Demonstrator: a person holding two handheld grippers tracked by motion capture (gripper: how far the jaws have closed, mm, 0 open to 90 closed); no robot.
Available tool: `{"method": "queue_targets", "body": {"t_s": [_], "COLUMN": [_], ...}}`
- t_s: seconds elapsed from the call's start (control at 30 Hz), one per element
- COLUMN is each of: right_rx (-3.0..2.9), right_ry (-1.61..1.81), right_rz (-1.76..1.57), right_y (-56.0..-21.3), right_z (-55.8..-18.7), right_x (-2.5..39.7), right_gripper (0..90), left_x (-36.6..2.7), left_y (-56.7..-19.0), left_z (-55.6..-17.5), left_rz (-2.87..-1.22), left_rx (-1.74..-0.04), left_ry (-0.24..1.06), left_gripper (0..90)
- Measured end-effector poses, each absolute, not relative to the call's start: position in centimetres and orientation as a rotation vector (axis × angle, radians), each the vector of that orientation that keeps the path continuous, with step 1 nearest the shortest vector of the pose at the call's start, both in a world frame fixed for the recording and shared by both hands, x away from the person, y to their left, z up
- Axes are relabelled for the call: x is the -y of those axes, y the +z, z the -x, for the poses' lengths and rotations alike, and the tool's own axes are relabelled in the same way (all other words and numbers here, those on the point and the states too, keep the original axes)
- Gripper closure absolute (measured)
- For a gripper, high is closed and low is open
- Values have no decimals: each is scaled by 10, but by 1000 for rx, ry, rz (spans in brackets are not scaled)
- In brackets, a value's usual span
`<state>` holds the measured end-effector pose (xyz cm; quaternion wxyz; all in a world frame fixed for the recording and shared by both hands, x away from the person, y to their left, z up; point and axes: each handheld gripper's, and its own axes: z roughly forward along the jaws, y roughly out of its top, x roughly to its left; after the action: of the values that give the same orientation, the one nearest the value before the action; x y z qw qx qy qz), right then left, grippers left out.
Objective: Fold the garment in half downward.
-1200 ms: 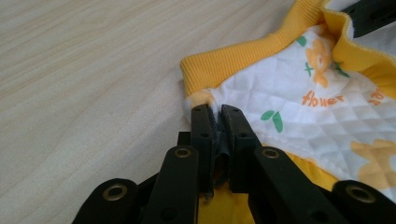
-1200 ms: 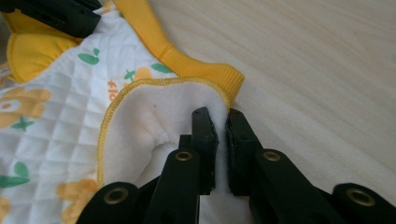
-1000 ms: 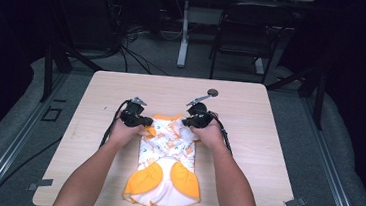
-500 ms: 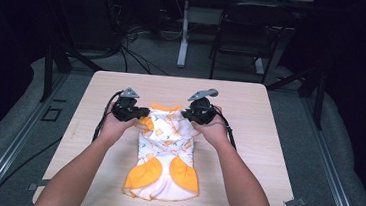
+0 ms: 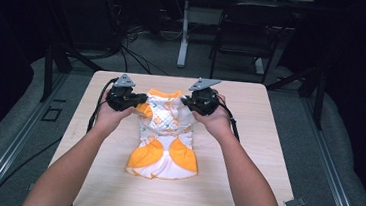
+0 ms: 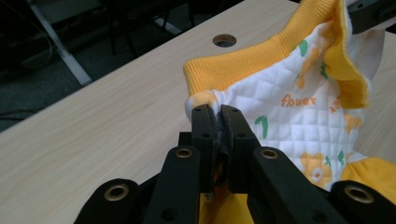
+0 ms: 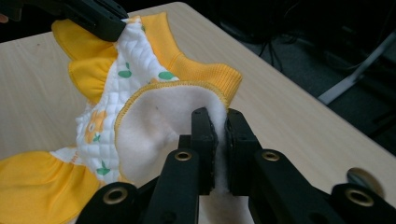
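In the middle of the high view, a quilted orange-and-white baby garment (image 5: 164,134) lies on the wooden table (image 5: 243,188). The left gripper (image 5: 138,99) and right gripper (image 5: 187,101) are each clamped tight on a shoulder edge. Uneven pulling could tug the thin fabric free or skew the collar.

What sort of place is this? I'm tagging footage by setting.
Probably a lab or recording workspace: a pale wooden table on grey floor, tangled black cables behind it, and dark surroundings with a black chair.
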<state>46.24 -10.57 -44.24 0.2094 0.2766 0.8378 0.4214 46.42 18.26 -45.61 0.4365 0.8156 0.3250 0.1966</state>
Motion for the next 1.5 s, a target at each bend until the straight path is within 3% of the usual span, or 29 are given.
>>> {"method": "queue_targets", "body": {"t_s": [0.5,1.5], "right_rx": [-2353,-2419], "right_ry": [1105,1097], "right_rz": [-665,-570], "right_y": [-449,-483], "right_z": [-444,-399], "right_x": [104,108], "right_gripper": [836,832], "left_x": [-183,-186], "left_y": [-465,-505], "left_z": [-448,-407], "left_rz": [-2067,-2116], "left_rx": [-725,-638], "left_ry": [525,444], "left_gripper": [849,847]}}
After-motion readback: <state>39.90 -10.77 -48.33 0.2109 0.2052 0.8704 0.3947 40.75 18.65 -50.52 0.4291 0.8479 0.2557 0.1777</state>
